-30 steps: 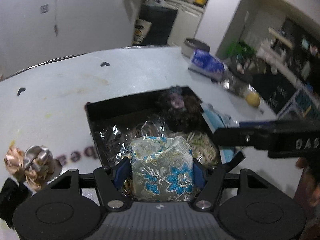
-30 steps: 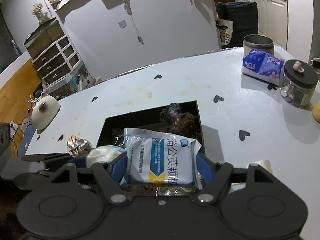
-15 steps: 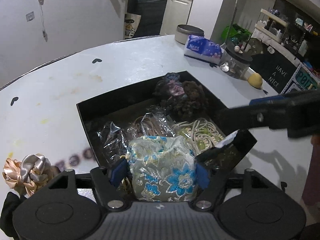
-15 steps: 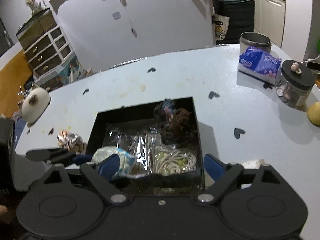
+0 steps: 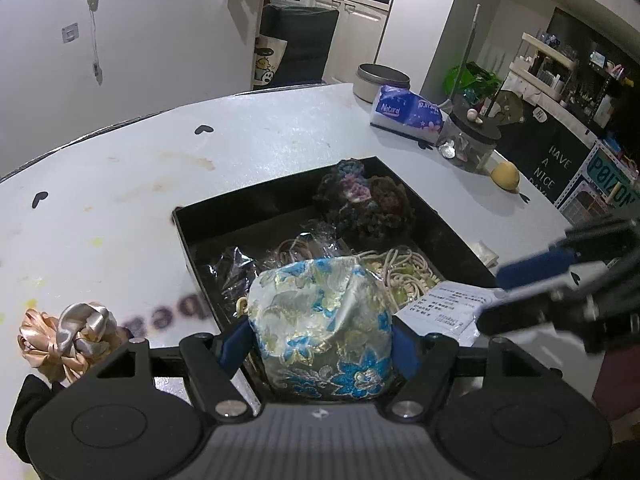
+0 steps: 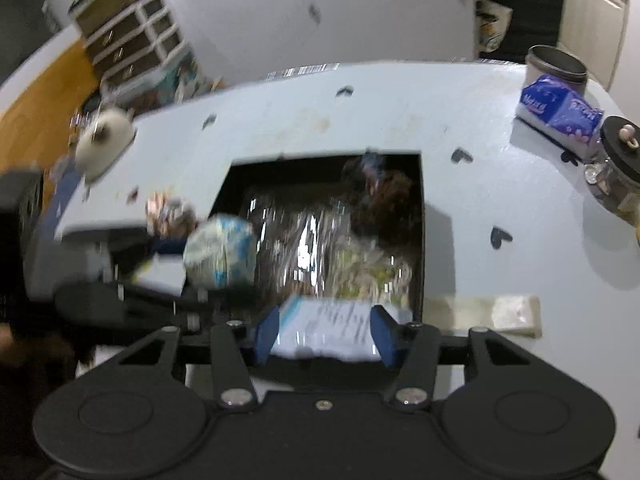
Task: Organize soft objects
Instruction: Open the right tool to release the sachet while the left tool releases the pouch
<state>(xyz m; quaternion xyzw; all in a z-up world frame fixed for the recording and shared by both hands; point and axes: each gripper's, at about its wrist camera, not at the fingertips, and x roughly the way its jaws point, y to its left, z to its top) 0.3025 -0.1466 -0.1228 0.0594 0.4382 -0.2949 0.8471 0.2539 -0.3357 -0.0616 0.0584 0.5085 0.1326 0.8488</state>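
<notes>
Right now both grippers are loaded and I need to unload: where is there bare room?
Inside the black box, only the far-left corner is bare; knitted scrunchies and bagged hair ties crowd the rest. The table is bare beyond the box; the tissue pack and jar crowd its right edge.

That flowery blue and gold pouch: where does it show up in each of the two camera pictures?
Left wrist view: the brocade pouch sits bottom centre, between the left gripper's fingers.
Right wrist view: blurred, the brocade pouch is at middle left, by the box's left edge.
Shared landmark: the black box behind it.
</notes>
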